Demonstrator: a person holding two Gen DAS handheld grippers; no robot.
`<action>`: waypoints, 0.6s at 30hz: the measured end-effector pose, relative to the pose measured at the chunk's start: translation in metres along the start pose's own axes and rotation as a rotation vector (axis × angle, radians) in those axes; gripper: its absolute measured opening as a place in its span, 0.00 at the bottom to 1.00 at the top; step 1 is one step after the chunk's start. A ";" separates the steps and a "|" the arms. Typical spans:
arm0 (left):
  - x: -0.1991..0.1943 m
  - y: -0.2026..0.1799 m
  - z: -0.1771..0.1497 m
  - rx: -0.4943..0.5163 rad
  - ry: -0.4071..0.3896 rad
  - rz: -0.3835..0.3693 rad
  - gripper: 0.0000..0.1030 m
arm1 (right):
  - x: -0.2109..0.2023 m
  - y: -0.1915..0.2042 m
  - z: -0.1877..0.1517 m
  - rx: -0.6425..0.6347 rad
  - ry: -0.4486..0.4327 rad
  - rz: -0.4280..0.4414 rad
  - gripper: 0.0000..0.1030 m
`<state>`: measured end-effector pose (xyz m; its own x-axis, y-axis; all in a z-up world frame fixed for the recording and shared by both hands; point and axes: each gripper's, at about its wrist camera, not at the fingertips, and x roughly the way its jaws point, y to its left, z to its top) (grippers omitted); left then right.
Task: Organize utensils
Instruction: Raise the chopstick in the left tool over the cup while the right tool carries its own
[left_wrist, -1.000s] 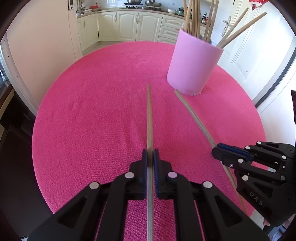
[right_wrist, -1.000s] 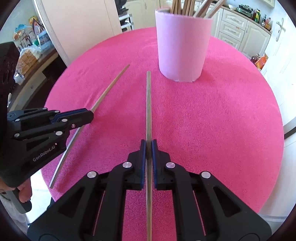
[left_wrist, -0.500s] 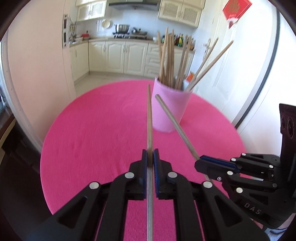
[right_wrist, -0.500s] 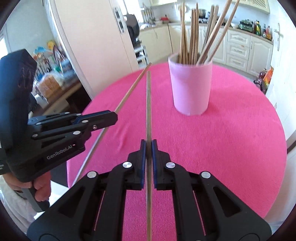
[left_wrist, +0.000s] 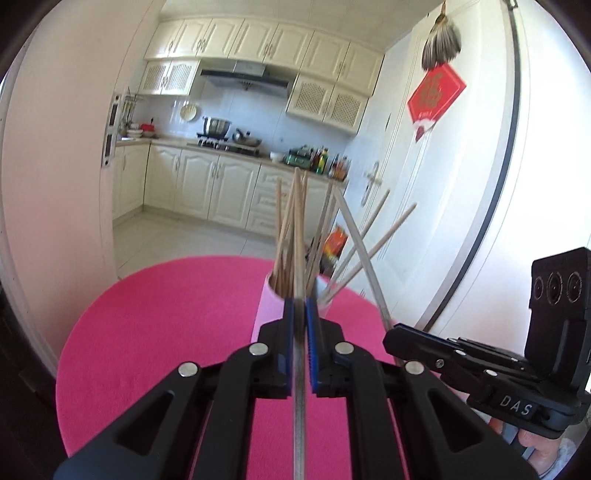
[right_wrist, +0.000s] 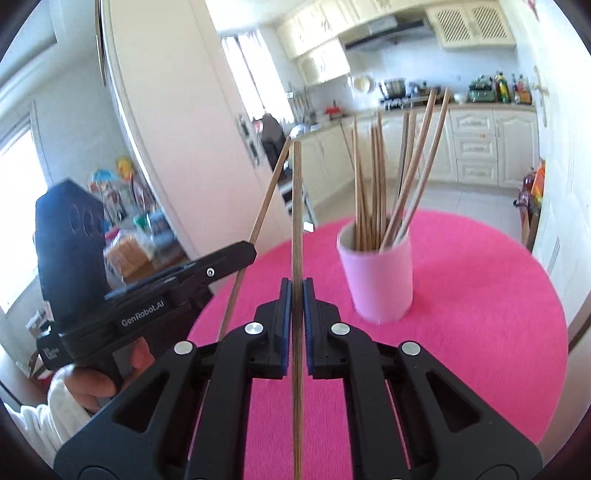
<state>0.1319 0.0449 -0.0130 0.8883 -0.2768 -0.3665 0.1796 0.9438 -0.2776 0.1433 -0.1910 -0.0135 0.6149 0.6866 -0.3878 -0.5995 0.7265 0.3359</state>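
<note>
Pink felt covers the round table (right_wrist: 480, 295), and ahead of both grippers stands the pink cup (right_wrist: 376, 280) already bristling with wooden chopsticks (right_wrist: 373, 184), so most of the sorting looks done. Two sticks are left, one in each tool. The left gripper (left_wrist: 300, 343) is clamped on a chopstick (left_wrist: 297, 229) running straight forward between its blue pads, its tip overlapping the bundle in the cup just beyond. The right gripper (right_wrist: 296, 325) is pinched tight on its own chopstick (right_wrist: 296, 206), raised clear of the table, with the cup ahead and to its right. Both sticks are slim, straight, pale brown and plain, held around mid-length. What remains, by my reckoning, is tipping each one down into the cup's open mouth among the leaning ones.
</note>
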 end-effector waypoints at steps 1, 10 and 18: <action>0.000 -0.002 0.003 -0.001 -0.017 -0.005 0.07 | -0.001 -0.002 0.003 0.004 -0.027 0.000 0.06; 0.017 -0.009 0.039 -0.011 -0.234 -0.056 0.07 | 0.007 -0.021 0.035 0.029 -0.257 -0.001 0.06; 0.054 -0.008 0.057 -0.015 -0.377 -0.045 0.07 | 0.030 -0.038 0.049 0.013 -0.459 -0.056 0.06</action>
<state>0.2021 0.0325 0.0204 0.9734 -0.2290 -0.0015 0.2179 0.9287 -0.3001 0.2093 -0.1968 0.0046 0.8114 0.5843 0.0135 -0.5538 0.7613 0.3373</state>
